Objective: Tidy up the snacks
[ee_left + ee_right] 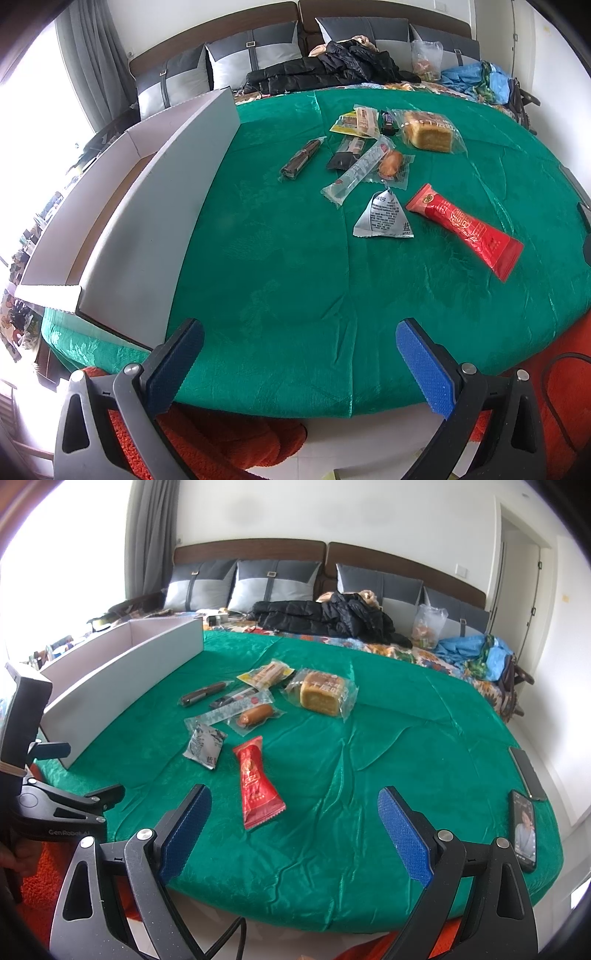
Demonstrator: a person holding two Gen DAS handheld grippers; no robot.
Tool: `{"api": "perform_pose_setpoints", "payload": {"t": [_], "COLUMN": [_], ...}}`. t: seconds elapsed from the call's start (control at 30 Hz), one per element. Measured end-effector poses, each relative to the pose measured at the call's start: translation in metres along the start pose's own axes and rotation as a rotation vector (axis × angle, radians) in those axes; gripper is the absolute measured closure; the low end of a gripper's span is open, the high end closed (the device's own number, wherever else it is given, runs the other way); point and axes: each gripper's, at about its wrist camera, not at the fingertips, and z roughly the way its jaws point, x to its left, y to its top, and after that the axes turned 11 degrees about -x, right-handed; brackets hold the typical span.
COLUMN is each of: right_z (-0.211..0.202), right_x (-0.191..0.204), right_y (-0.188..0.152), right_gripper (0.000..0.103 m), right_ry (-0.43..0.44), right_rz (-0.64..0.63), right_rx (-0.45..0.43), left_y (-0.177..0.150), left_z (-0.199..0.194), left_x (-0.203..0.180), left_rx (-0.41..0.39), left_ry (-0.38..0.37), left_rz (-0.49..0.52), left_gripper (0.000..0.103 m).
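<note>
While unloaded: left gripper [299, 363] and right gripper [295, 836] spread wide.
Red packet [255, 786]: light, slippery film; pinch across midsection.
Destination: white box [159, 192].

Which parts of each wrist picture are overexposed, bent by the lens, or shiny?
Left wrist view: the window at left is blown white; the long white cardboard box bows into a curve.
Right wrist view: the crinkled green satin cloth glints; the same window washes out.
</note>
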Motion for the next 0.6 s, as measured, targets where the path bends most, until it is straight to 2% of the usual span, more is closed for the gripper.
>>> {"api": "perform_pose_setpoints", "payload": {"t": [0.6], "right_z": [0.0005], "right_x": [0.0004], "right_y": [-0.0015], "right_gripper": [0.009], "right_ry": [0.002], "right_rz": [0.000], "right_rx": [0.002], "left_y": [-0.0023], "left_z": [0.0018], "left_x": [-0.0019], "left_rx": [0.011], "left_ry": [0.001], "left_rz": [0.012], "left_gripper": [0.000]}}
